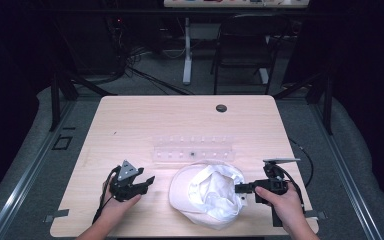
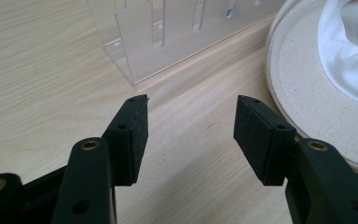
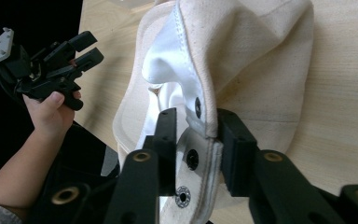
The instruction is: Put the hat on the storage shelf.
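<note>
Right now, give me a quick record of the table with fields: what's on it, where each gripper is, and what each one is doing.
surface: light wood table
items: cream cap lying upside down, white lining showing; clear acrylic rack just behind it
left gripper: beside the cap's left, fingers apart, holding nothing
right gripper: at the cap's right edge, fingers around the snap strap
strap state: lifted at the edge, snaps visible
</note>
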The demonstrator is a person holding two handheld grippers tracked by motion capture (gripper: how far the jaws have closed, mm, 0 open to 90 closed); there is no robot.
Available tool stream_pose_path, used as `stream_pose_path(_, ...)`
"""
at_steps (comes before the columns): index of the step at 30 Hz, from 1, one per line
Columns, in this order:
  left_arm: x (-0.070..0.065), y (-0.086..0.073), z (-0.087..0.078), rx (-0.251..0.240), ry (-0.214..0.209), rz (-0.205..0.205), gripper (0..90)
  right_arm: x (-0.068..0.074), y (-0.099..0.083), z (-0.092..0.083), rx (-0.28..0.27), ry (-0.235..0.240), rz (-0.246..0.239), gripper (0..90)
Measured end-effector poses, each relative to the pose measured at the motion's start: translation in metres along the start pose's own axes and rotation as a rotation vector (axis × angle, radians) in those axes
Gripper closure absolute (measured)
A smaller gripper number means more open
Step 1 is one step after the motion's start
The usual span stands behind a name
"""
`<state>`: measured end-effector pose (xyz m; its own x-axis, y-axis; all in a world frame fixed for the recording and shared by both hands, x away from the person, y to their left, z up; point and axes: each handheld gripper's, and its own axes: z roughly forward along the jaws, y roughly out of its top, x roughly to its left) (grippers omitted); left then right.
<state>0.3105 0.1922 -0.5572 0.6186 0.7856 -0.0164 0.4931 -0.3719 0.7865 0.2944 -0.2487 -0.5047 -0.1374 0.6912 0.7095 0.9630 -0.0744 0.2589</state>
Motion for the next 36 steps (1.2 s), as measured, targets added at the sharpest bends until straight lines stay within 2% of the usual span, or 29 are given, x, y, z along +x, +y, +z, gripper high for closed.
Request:
stream_pose_path(3, 0.000, 0.000, 0.000, -0.003, 0.001, -0.001, 45.6, 0.001, 0.002, -0.001, -0.002, -0.009, 0.004, 79.7)
stream_pose_path(6, 0.000, 0.000, 0.000, -0.002, 0.002, 0.000, 45.6, 0.004, 0.004, -0.002, -0.006, -0.029, -0.012, 80.4)
stream_pose_path(7, 0.000, 0.000, 0.000, 0.001, 0.001, 0.001, 45.6, 0.008, 0.005, -0.003, -0.001, -0.058, -0.026, 80.8)
stream_pose_path(8, 0.000, 0.000, 0.000, 0.001, 0.001, 0.001, 45.6, 0.008, 0.005, -0.003, -0.001, -0.058, -0.026, 80.8)
stream_pose_path(9, 0.000, 0.000, 0.000, -0.003, 0.002, 0.004, 45.6, 0.012, 0.008, -0.003, 0.008, -0.090, -0.032, 81.0)
stream_pose_path(10, -0.001, 0.000, 0.000, -0.001, 0.001, 0.007, 45.6, 0.012, 0.008, -0.003, 0.008, -0.090, -0.032, 81.0)
stream_pose_path(11, -0.001, 0.000, 0.000, -0.002, 0.000, 0.009, 45.6, 0.015, 0.011, -0.003, 0.030, -0.118, -0.042, 81.2)
stream_pose_path(13, -0.001, 0.000, 0.000, -0.002, 0.000, 0.012, 45.6, 0.018, 0.012, -0.003, 0.038, -0.135, -0.051, 81.3)
stream_pose_path(16, 0.000, 0.000, -0.001, -0.005, 0.002, 0.004, 45.6, 0.027, 0.017, -0.003, 0.058, -0.185, -0.077, 81.5)
stream_pose_path(17, 0.000, 0.000, -0.001, -0.007, 0.002, 0.003, 45.8, 0.034, 0.019, -0.003, 0.067, -0.219, -0.099, 81.5)
stream_pose_path(18, 0.000, 0.000, -0.001, -0.007, 0.002, 0.003, 45.8, 0.034, 0.019, -0.003, 0.067, -0.219, -0.099, 81.5)
stream_pose_path(19, 0.000, 0.000, -0.001, -0.007, 0.004, 0.004, 45.8, 0.041, 0.022, -0.003, 0.086, -0.246, -0.122, 81.6)
stream_pose_path(21, 0.000, 0.000, -0.001, -0.005, 0.004, 0.004, 45.8, 0.044, 0.023, -0.002, 0.073, -0.260, -0.121, 81.7)
stream_pose_path(23, -0.001, 0.000, -0.001, -0.003, 0.003, 0.013, 45.9, 0.052, 0.027, -0.002, 0.108, -0.299, -0.142, 81.7)
stream_pose_path(28, -0.002, 0.000, -0.001, -0.004, 0.003, 0.016, 45.9, 0.062, 0.033, -0.001, 0.116, -0.325, -0.139, 81.8)
stream_pose_path(29, -0.002, 0.000, -0.001, -0.005, 0.003, 0.016, 45.9, 0.068, 0.035, 0.000, 0.118, -0.346, -0.151, 81.8)
stream_pose_path(32, -0.002, 0.000, -0.001, -0.005, 0.003, 0.016, 45.9, 0.074, 0.037, 0.001, 0.117, -0.362, -0.159, 81.9)
stream_pose_path(35, -0.001, 0.000, -0.001, -0.005, 0.005, 0.013, 46.0, 0.083, 0.042, 0.000, 0.144, -0.388, -0.192, 81.9)
stream_pose_path(36, -0.001, 0.000, -0.001, -0.006, 0.005, 0.011, 46.0, 0.085, 0.043, 0.001, 0.134, -0.392, -0.188, 81.9)
